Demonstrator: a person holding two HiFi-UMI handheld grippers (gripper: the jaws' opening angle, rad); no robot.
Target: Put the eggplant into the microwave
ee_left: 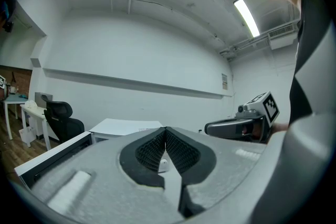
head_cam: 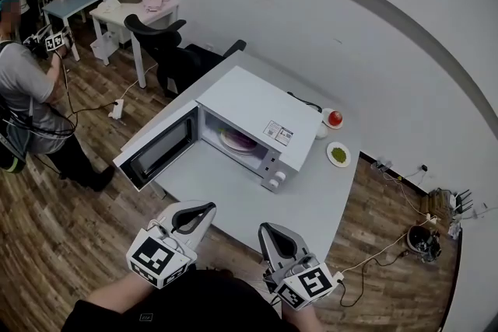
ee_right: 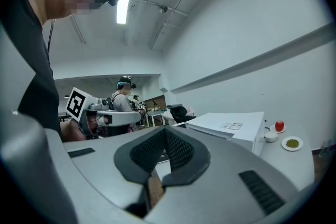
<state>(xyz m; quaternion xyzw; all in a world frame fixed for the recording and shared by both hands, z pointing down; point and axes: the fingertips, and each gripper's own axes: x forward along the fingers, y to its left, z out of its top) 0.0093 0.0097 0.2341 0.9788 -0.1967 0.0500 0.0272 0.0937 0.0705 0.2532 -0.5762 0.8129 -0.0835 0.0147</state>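
Microwave [head_cam: 250,106] open, plate [head_cam: 237,141] inside | left gripper [head_cam: 207,207] jaws closed, empty | right gripper [head_cam: 265,228] likewise

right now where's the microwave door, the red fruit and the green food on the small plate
microwave door [head_cam: 159,150]: head view, on its dark window.
red fruit [head_cam: 335,118]: head view, middle of its skin.
green food [head_cam: 338,155]: head view, centre of the green heap.

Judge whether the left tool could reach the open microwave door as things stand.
Probably yes. The left tool hangs at the near edge of the table, jaws shut. The open microwave door stands beyond it, and nothing shows on the tabletop between them.
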